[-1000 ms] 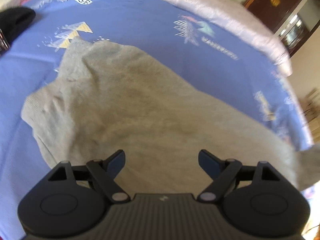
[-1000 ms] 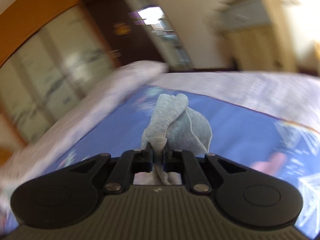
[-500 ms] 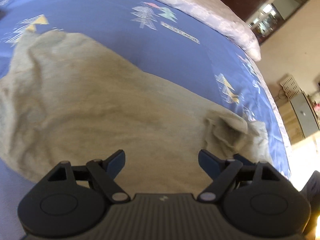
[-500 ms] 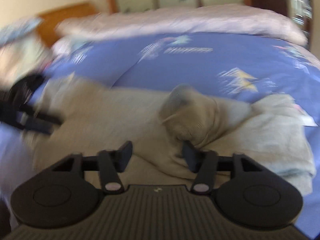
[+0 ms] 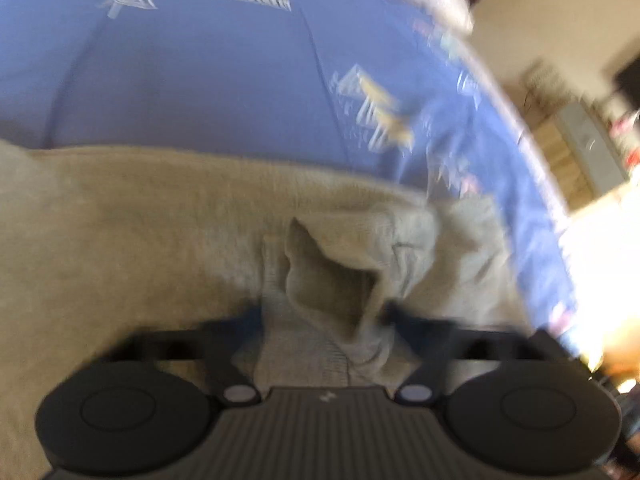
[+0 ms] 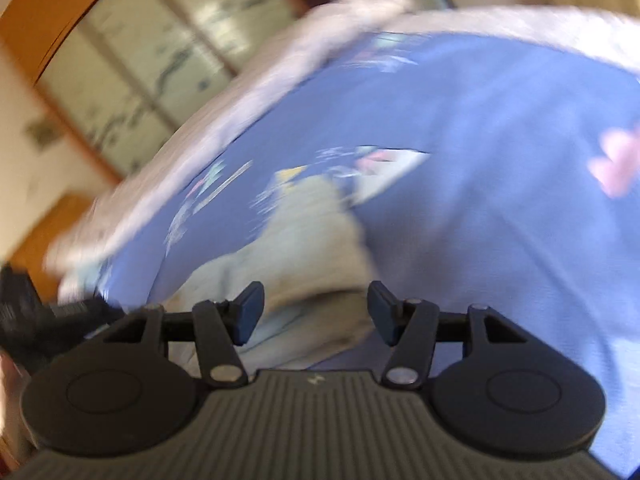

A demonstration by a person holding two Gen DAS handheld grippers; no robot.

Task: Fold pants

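The grey pants [image 5: 140, 240] lie spread on the blue bedspread [image 5: 200, 80]. In the left wrist view a bunched cuff of the pants [image 5: 332, 292] sits between the fingers of my left gripper [image 5: 324, 320], whose jaws stand wide apart around it; the frame is blurred. In the right wrist view my right gripper [image 6: 316, 312] is open and holds nothing, just above an end of the pants [image 6: 312, 248] on the bedspread [image 6: 500, 160].
A pale quilt [image 6: 224, 120] runs along the far edge of the bed. Wooden sliding doors [image 6: 132, 60] stand beyond it. The bed's right edge [image 5: 532, 184] drops to a floor with furniture. A dark object [image 6: 24, 312] is at the left of the right wrist view.
My right gripper has let go of the pant leg and opened, then swung away. My left gripper has moved right along the pants to the bunched cuff, which now sits between its fingers.
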